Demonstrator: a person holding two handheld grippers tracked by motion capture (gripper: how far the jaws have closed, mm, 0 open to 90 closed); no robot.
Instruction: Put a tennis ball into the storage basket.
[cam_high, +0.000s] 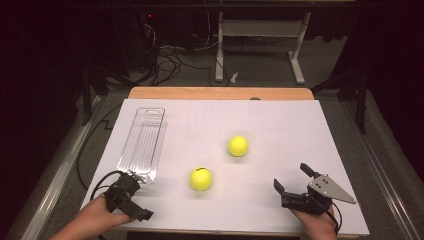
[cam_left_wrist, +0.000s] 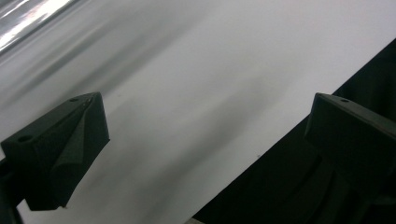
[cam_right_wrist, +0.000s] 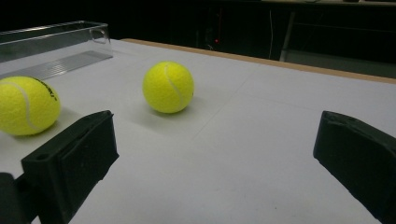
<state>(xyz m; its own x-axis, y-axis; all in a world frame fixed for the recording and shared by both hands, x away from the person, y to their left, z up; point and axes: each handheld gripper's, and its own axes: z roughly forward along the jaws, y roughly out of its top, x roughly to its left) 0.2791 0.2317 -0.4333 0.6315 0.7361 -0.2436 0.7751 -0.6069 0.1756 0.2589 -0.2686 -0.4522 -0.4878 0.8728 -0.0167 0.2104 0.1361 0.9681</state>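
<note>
I see a clear plastic tray (cam_high: 143, 142) lying on the white counter (cam_high: 280, 125) at the left, with nothing in it. Two yellow tennis balls sit outside it: the near ball (cam_high: 201, 179) mid-counter, the far ball (cam_high: 238, 146) just beyond. My left hand-held gripper (cam_high: 132, 190) rests by the tray's near end, jaws wide apart, holding nothing. My right hand-held gripper (cam_high: 292, 179) is equally open and empty.

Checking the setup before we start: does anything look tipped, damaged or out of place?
Nothing stands out. The clear tray lies flat and empty at the table's left, angled slightly to the edge. Both tennis balls sit apart on the white sheet. The left gripper and right gripper are open, holding nothing.
</note>
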